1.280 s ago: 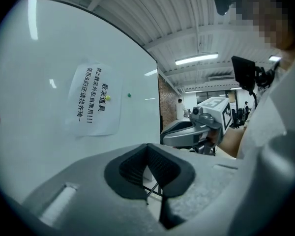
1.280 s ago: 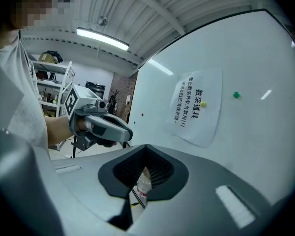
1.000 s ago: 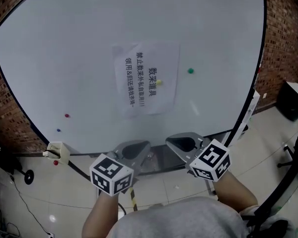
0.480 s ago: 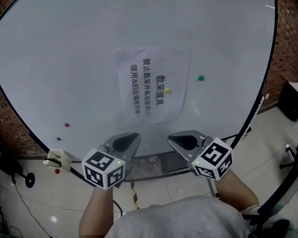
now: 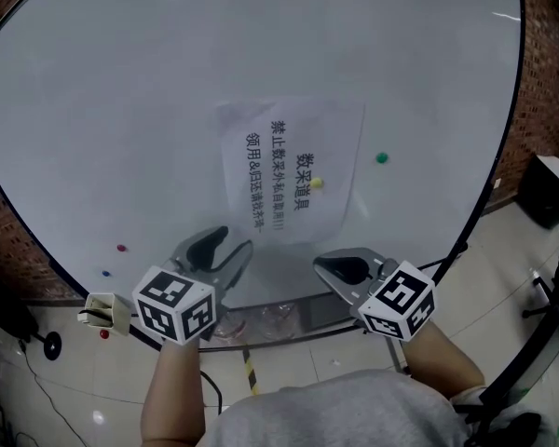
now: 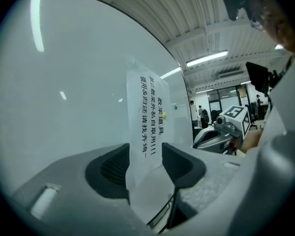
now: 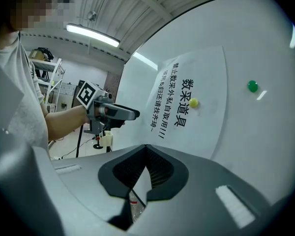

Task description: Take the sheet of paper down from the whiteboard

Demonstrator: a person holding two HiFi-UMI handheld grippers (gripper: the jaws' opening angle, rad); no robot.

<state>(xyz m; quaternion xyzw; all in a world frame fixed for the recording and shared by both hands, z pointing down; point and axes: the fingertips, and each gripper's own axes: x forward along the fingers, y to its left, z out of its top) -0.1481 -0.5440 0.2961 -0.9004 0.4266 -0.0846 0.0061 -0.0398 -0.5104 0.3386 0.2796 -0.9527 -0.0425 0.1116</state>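
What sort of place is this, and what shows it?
Probably an office or lab workspace: a large whiteboard holding a printed sheet of paper under a yellow magnet, with ceiling strip lights.

place: office workspace | cues: whiteboard (image 5: 121,110), brick wall (image 5: 545,54), ceiling strip lights (image 7: 91,35), tiled floor (image 5: 508,250)

Bare whiteboard (image 5: 121,110) leaves free passage around the sheet of paper (image 5: 289,170) from 8 through 2 o'clock. Obstacles: yellow magnet (image 5: 317,183) on the sheet, green magnet (image 5: 382,158) near its 3 o'clock edge, board ledge (image 5: 303,307) at 6 o'clock.
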